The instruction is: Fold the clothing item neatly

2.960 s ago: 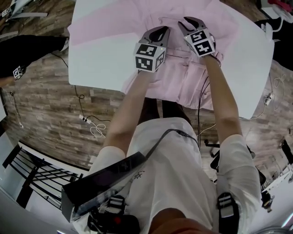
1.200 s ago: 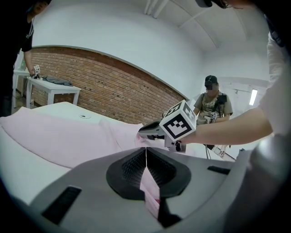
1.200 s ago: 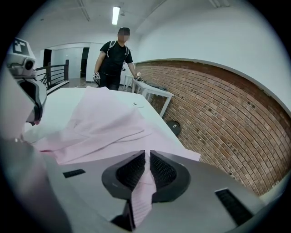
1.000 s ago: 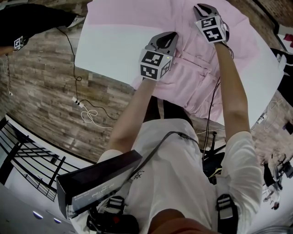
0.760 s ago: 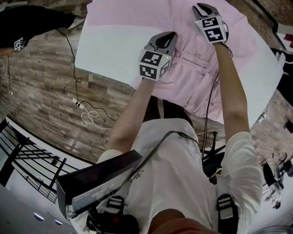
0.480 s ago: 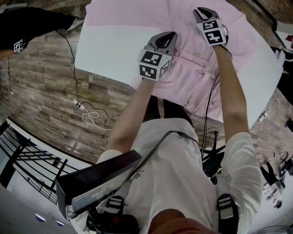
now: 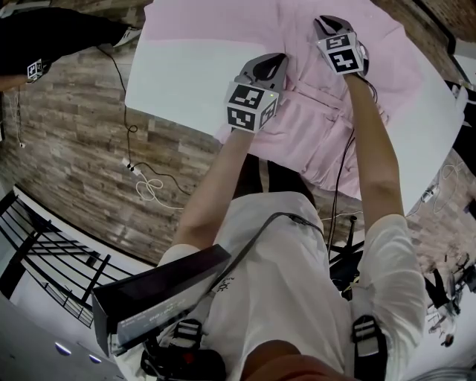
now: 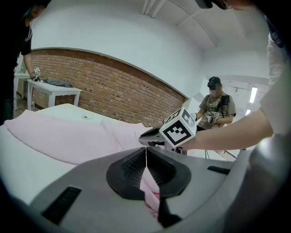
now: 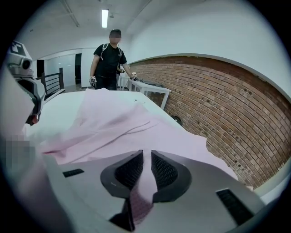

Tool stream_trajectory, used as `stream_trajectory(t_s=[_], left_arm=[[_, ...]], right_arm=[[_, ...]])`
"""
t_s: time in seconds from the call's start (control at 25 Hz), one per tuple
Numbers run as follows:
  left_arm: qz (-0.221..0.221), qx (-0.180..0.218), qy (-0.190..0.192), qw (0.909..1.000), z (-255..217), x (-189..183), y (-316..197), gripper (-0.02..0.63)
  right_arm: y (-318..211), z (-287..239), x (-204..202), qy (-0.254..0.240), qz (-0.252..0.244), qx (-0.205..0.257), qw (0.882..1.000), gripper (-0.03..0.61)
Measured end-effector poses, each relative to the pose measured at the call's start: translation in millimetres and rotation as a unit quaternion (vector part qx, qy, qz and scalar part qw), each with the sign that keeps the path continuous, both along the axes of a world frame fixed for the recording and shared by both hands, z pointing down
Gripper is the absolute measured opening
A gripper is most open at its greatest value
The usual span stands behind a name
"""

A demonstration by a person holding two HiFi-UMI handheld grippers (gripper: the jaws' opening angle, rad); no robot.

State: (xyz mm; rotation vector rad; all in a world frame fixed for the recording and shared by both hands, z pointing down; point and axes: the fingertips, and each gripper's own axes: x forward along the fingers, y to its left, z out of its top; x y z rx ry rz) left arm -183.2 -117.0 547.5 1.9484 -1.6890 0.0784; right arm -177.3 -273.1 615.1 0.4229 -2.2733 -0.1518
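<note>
A pink shirt point(image 7: 316, 123) lies spread over the white table point(image 7: 186, 82), its near part hanging over the table's edge. My left gripper point(image 7: 274, 61) rests low on the shirt's left side and is shut on a thin fold of the pink fabric point(image 8: 151, 189). My right gripper point(image 7: 327, 22) sits farther back on the shirt, to the right of the left one. Its jaws have just been opening a little, and a fold of the shirt point(image 9: 146, 182) still fills the narrow gap between its pads point(image 9: 129, 169). Beyond those jaws more shirt point(image 9: 118, 123) stretches away.
A person in black point(image 9: 109, 59) stands past the table's far end, and another in a cap point(image 8: 213, 107) stands to the side. A small white table point(image 8: 52, 91) stands by the brick wall. Cables point(image 7: 145, 190) lie on the wooden floor left of the table.
My right gripper has slid a little toward me and lower over the shirt, with fabric in its jaws. The left gripper has kept still.
</note>
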Motion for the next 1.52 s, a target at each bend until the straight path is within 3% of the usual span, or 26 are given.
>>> stream_trajectory(t_s=[0.6,0.68,0.96,1.36,1.52], left_arm=[[0.013,0.018,-0.018,0.9996,-32.8,23.1,0.8,0.002],[0.018,0.02,-0.022,0.9994,-38.7,30.1,0.6,0.002],[0.026,0.027,-0.037,0.9986,-54.9,46.4,1.5,0.002],[-0.02,0.024,-0.047,0.9984,-66.0,35.7,14.0,0.002],[-0.058,0.028,-0.052,0.9966,-73.2,12.3,26.1,0.002]], right_arm=[[50.8,-54.3,36.1,-0.094,0.024,-0.035,0.995,0.055],[54.7,-63.2,44.7,-0.108,0.032,-0.039,0.993,0.024],[78.1,-90.5,61.1,-0.153,0.034,-0.056,0.986,0.004],[106.4,-106.8,51.1,-0.177,-0.008,-0.065,0.982,0.005],[122.2,-114.0,34.2,-0.184,-0.039,-0.068,0.98,0.005]])
